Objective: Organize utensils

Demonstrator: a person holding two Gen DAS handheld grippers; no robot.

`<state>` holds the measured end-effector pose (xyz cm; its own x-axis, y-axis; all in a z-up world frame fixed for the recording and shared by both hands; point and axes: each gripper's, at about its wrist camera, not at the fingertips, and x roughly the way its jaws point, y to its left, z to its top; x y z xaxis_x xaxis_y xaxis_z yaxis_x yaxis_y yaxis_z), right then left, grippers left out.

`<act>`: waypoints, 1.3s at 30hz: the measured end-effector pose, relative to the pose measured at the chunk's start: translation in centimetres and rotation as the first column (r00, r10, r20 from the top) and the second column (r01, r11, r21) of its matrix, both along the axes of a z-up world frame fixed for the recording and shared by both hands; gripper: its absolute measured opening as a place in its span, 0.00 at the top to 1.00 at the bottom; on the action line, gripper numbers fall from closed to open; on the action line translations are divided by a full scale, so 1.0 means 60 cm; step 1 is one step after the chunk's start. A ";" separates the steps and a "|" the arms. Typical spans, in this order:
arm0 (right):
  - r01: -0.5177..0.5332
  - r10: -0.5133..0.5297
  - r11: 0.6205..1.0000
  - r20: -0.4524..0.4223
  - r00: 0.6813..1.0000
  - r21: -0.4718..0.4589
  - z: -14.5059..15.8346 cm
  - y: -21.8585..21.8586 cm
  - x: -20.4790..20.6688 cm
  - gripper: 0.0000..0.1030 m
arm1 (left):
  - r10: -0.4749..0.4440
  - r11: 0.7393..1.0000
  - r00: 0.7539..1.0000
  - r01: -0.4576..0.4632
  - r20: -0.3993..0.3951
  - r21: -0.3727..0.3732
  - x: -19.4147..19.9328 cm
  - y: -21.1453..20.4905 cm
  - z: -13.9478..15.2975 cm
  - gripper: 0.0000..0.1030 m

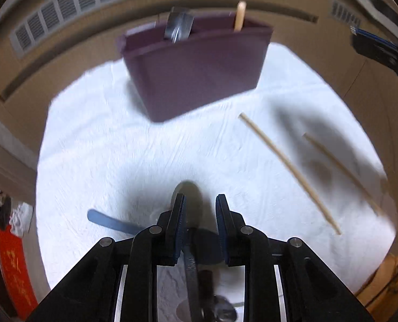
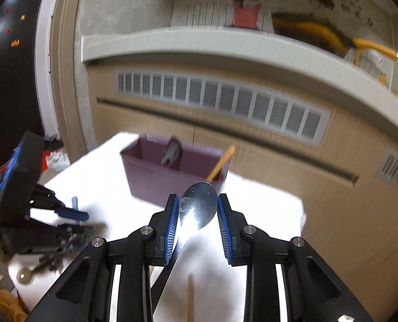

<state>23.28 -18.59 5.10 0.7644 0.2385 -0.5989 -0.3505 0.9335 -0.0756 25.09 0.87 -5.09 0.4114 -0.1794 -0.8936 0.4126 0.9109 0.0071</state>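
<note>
Right tongs (image 2: 197,209) carry shiny steel spoon (image 2: 197,208) toward maroon plastic bin (image 2: 172,182); lower bowl-up beside its upright wooden chopstick (image 2: 221,163). Left tongs (image 1: 199,209) narrowly parted over tabletop utensil, contact unclear

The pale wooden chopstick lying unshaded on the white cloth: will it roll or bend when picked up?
This wooden chopstick looks straight and thin: probably stiff, light. It might roll, though the wrinkled white cloth should slow it.
</note>
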 end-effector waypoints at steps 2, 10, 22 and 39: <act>-0.003 0.003 1.000 -0.025 1.000 0.000 -0.017 -0.003 0.000 0.74 | 0.031 1.000 0.999 -0.031 -0.030 0.006 0.014 0.009 -0.013 0.76; -0.024 0.025 1.000 -0.060 0.998 0.003 -0.040 -0.002 0.001 0.74 | 0.077 0.997 0.990 -0.078 -0.122 -0.006 0.053 0.023 -0.042 0.68; -0.037 0.036 0.999 -0.041 0.998 -0.020 -0.034 0.005 0.000 0.74 | 0.066 0.994 0.990 -0.054 0.121 -0.099 0.011 0.003 0.045 0.69; 0.104 -0.064 0.993 0.477 0.876 -0.058 0.198 0.051 0.128 0.74 | 0.309 0.909 0.645 0.016 0.699 -0.416 0.094 -0.006 0.401 0.69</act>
